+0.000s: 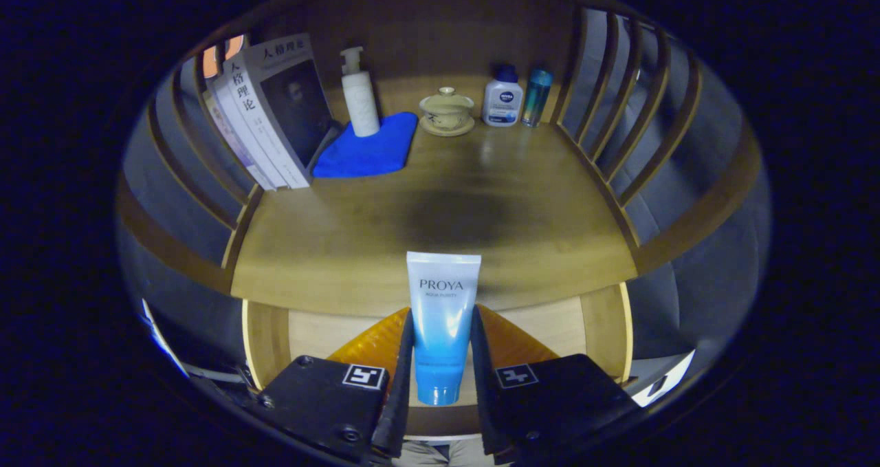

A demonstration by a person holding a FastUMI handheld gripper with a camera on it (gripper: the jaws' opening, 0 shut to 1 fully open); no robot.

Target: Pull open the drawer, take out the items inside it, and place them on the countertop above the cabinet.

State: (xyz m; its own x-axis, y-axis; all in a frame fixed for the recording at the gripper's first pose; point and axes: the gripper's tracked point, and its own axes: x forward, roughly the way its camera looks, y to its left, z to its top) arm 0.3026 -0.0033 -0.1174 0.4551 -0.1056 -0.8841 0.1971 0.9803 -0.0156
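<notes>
Gripper (442, 357) clamped on both sides of blue tube (442, 316) marked PROYA, held upright above open drawer (550, 319), at front edge of countertop (440, 205). Far behind tube, NIVEA bottle (502, 98).

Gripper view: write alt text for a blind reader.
The gripper is shut on a blue-and-white tube, held upright above the open drawer. Beyond lies the wooden countertop with books, a pump bottle and a lidded cup.

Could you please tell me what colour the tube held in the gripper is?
The tube fades from white to blue, seen in the gripper view.
</notes>
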